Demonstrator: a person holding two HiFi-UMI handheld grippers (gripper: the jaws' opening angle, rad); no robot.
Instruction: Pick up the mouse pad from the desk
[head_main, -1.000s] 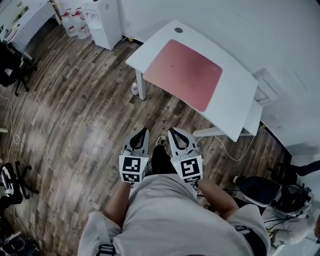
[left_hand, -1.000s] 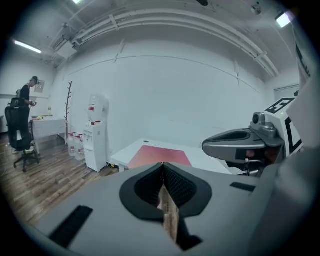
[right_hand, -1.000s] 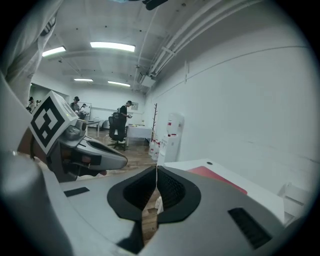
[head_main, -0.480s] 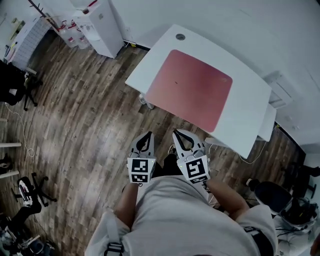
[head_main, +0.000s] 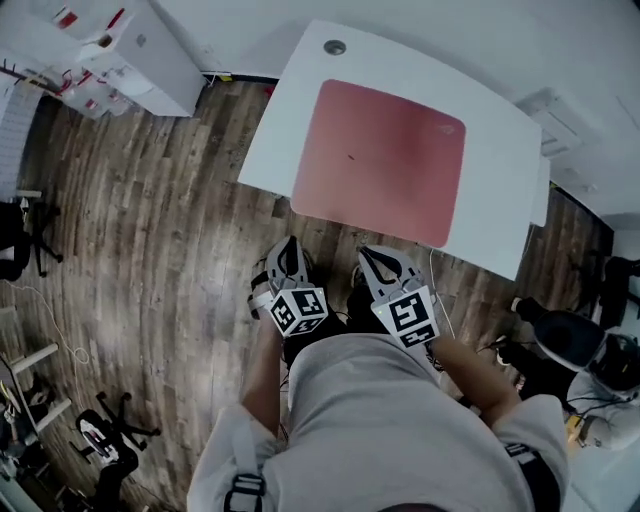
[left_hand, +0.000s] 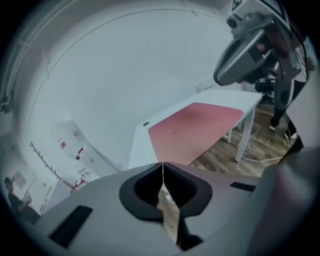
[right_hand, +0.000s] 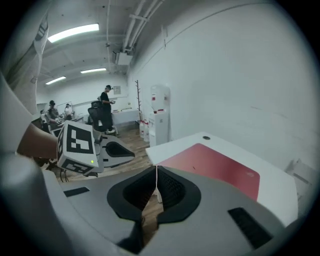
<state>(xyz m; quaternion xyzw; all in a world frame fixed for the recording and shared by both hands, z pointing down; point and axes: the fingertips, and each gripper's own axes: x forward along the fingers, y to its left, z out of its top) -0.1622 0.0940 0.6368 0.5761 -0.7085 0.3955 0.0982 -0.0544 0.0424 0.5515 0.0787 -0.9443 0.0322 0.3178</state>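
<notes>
Approach step, as judged. Left gripper, right gripper: fingers were pressed together, nothing held. Mouse pad was laid on worktop, well beyond fingers; reaching and opening were required next.

The head view looks steeply down from overhead onto the wood floor and the white desk ahead. Each gripper view looks forward along its own jaws from lower down, near the desk. All three views share the red mouse pad.
</notes>
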